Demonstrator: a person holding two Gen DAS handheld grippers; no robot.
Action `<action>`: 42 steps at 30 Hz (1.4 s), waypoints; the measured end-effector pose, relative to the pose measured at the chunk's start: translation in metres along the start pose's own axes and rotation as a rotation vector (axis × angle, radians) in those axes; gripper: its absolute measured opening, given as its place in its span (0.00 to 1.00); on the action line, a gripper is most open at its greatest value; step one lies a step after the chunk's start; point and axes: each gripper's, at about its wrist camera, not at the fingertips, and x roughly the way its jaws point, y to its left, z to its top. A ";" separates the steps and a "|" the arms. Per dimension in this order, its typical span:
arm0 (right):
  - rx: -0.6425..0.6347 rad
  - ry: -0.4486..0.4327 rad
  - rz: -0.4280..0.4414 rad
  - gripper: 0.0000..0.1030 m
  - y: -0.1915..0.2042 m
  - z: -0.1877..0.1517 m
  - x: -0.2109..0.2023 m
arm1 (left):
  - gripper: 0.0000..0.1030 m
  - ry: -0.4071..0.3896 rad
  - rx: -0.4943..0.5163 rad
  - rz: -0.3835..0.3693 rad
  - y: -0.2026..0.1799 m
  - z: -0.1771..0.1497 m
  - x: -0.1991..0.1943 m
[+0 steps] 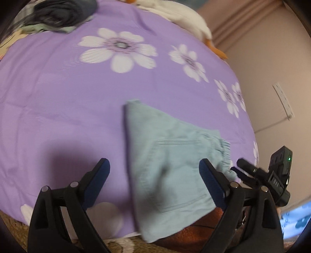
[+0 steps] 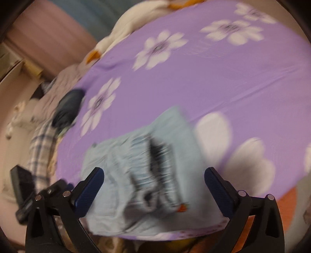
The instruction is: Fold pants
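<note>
Light blue denim pants (image 1: 171,161) lie folded on a purple flowered bedsheet (image 1: 77,101), near its front edge, back pocket up. My left gripper (image 1: 154,175) is open and empty, hovering above the pants' lower part. My right gripper shows in the left wrist view (image 1: 252,171) at the pants' elastic waistband. In the right wrist view the pants (image 2: 143,167) are blurred, waistband up. My right gripper (image 2: 153,184) is open over them, holding nothing.
A dark clothes pile (image 1: 60,15) lies at the bed's far left corner. A white plush toy with orange parts (image 1: 186,21) lies at the far edge. A wall (image 1: 272,77) runs on the right. Something orange (image 1: 194,231) lies under the bed's front edge.
</note>
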 end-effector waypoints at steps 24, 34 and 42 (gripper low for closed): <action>-0.093 -0.029 -0.097 0.29 0.007 0.005 -0.007 | 0.31 0.062 0.067 -0.072 -0.023 0.046 0.048; -0.079 0.009 -0.186 0.29 -0.009 -0.004 0.018 | 0.34 0.146 0.142 0.090 -0.020 0.021 0.074; -0.075 0.007 -0.188 0.31 -0.008 -0.006 0.016 | 0.35 0.191 -0.018 -0.057 0.006 -0.009 0.058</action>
